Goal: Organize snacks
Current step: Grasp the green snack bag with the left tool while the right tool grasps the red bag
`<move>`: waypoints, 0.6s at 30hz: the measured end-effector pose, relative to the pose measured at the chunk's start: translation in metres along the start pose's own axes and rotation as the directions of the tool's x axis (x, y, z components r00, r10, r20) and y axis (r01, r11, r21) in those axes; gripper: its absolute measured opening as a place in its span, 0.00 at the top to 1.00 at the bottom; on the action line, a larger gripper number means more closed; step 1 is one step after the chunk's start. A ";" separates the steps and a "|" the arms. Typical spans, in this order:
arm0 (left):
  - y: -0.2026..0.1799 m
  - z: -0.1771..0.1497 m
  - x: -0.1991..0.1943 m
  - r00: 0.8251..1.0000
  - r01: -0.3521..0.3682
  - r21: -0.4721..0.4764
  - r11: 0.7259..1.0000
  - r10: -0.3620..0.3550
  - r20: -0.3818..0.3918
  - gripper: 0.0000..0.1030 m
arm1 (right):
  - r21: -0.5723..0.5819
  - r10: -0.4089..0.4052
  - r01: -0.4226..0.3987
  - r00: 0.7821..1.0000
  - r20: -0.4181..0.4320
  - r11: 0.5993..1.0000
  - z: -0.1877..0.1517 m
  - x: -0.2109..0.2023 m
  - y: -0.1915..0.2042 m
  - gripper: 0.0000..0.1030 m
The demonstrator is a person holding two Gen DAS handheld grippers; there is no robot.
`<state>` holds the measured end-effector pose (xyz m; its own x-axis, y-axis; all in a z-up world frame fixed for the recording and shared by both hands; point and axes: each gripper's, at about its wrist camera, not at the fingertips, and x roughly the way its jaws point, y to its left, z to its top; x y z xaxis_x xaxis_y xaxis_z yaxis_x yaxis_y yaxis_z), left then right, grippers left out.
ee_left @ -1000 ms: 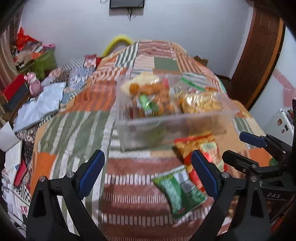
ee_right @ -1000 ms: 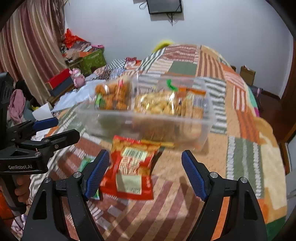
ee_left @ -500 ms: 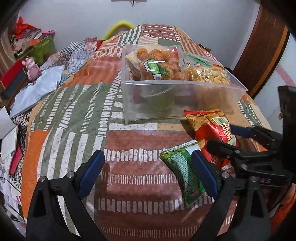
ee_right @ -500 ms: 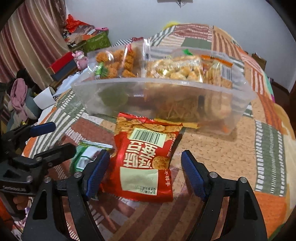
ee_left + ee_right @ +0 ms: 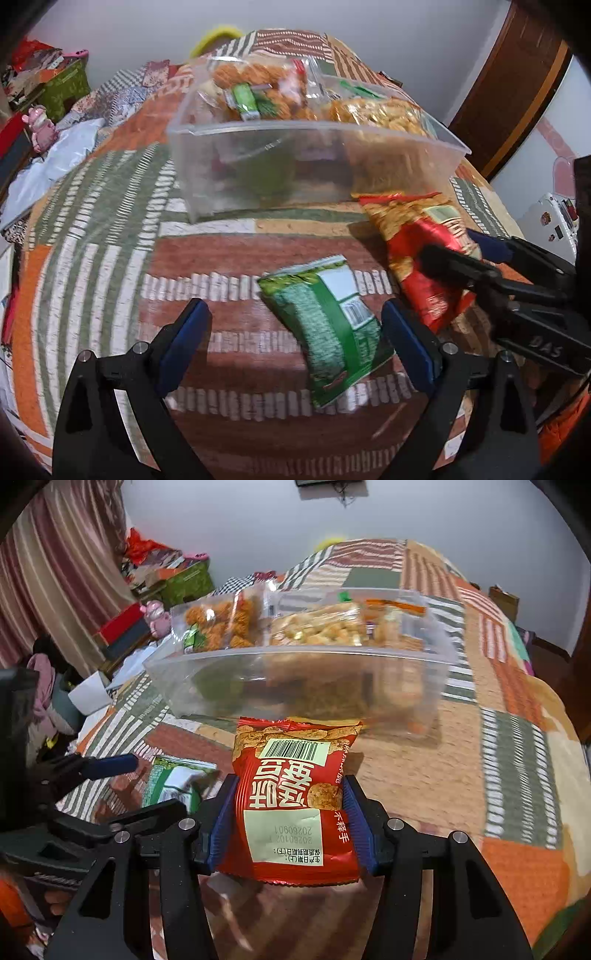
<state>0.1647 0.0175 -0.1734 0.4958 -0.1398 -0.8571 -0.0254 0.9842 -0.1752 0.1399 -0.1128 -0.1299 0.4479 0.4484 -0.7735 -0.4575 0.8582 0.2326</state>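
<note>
A red snack packet [image 5: 291, 805] lies on the patchwork bedspread before a clear plastic bin [image 5: 303, 686] that holds several snack bags. My right gripper [image 5: 290, 825] is shut on the red packet, its blue pads pressing both sides. The packet also shows in the left wrist view [image 5: 417, 251], with the right gripper [image 5: 461, 254] on it. A green snack packet [image 5: 328, 325] lies between the fingers of my open left gripper [image 5: 295, 339], which hangs just above it. The bin in the left wrist view [image 5: 310, 166] stands behind both packets. The green packet also shows in the right wrist view [image 5: 173, 779].
The bedspread [image 5: 110, 206] covers the whole bed. Boxes, clothes and a pink toy [image 5: 38, 125] lie at the left of the bed. A brown door [image 5: 517, 85] stands at the right. A curtain [image 5: 48, 579] hangs at the left.
Both grippers moved forward and down. My right gripper closed onto the red packet. My left gripper came over the green packet and stays open.
</note>
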 end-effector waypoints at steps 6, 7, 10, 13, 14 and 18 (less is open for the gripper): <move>-0.013 -0.004 0.007 1.000 -0.016 0.040 0.999 0.015 0.009 0.29 | 0.049 -0.004 0.002 0.999 0.036 0.999 -0.001 -0.015 -0.014 0.50; -0.015 -0.005 0.006 1.000 -0.019 0.051 0.999 0.018 0.021 0.38 | 0.055 -0.005 0.003 0.999 0.044 0.998 -0.002 -0.018 -0.015 0.50; -0.017 -0.005 0.005 0.999 -0.028 0.050 0.998 0.026 0.032 0.49 | 0.065 -0.006 0.002 0.998 0.069 0.998 -0.002 -0.025 -0.016 0.50; -0.014 -0.005 0.002 0.999 -0.014 0.032 0.999 0.013 0.034 0.52 | 0.070 -0.003 -0.003 0.996 0.088 0.998 -0.001 -0.032 -0.017 0.50; -0.012 -0.006 0.000 0.999 -0.013 0.030 0.999 0.012 0.037 0.54 | 0.069 -0.003 -0.003 0.996 0.093 0.998 0.000 -0.034 -0.016 0.50; -0.006 -0.004 -0.012 0.997 -0.023 0.021 1.000 0.021 0.076 0.58 | 0.057 -0.005 -0.002 0.992 0.122 0.998 0.004 -0.045 -0.014 0.50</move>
<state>0.1553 0.0129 -0.1635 0.5599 -0.1100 -0.8212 -0.0187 0.9892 -0.1453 0.1296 -0.1439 -0.0960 0.5406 0.4717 -0.6966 -0.4142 0.8700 0.2676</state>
